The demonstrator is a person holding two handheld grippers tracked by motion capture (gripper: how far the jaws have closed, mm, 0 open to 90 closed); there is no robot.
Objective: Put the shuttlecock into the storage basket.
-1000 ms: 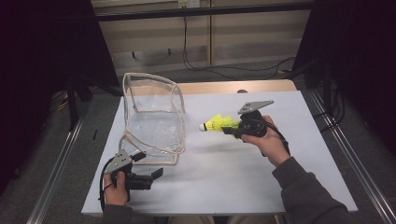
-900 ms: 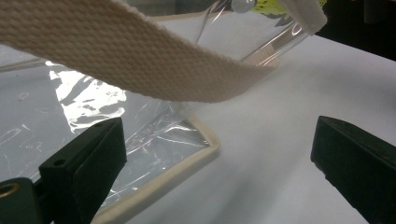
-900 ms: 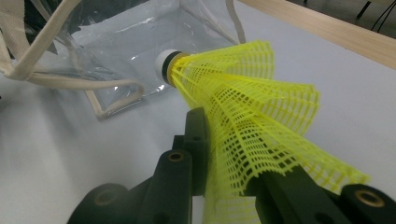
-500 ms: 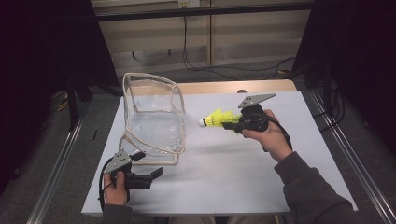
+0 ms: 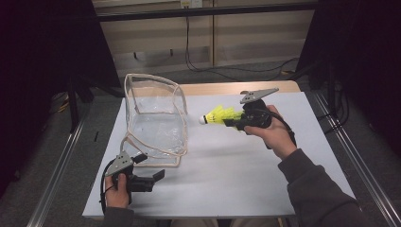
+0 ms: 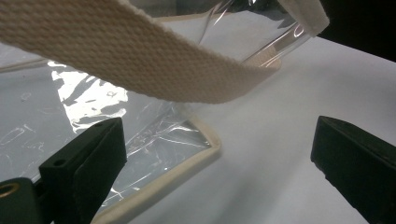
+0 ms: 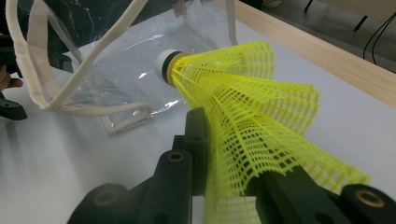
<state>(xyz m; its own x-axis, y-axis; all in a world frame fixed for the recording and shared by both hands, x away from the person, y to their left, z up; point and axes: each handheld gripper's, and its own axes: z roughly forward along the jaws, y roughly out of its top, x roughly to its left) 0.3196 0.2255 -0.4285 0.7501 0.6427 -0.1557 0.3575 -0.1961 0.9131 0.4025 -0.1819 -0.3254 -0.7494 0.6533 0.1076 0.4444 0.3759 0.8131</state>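
At the near edge of the white worktop (image 5: 227, 175), the left tool (image 5: 153, 178) lies low in the person's left hand (image 5: 117, 191), its two black jaws standing wide apart with nothing between them; seen along those jaws in the left gripper view, the bottom corner of a clear plastic bag (image 6: 154, 135) with cream fabric edging lies just ahead of the left tool (image 6: 219, 154), and one of the bag's woven cream straps (image 6: 140, 60) arches across just above and in front of it, touching neither jaw; farther across the worktop, on the right, the right hand (image 5: 274, 135) holds the right tool (image 5: 232, 122) raised above the surface and pointing left toward the bag (image 5: 156, 120); its jaws are closed on the mesh skirt of a yellow shuttlecock (image 5: 218, 116), squeezing the skirt flat between them; in the right gripper view the shuttlecock (image 7: 243, 107) sticks out beyond the tips of the right tool (image 7: 229, 154), with its white cork nose leading and aimed at the bag (image 7: 126, 70); the shuttlecock is in the air, clear of the worktop, near the bag's upright right side but apart from it; the bag stands open at the far left of the worktop, its straps (image 7: 51, 79) drooping onto the white surface.
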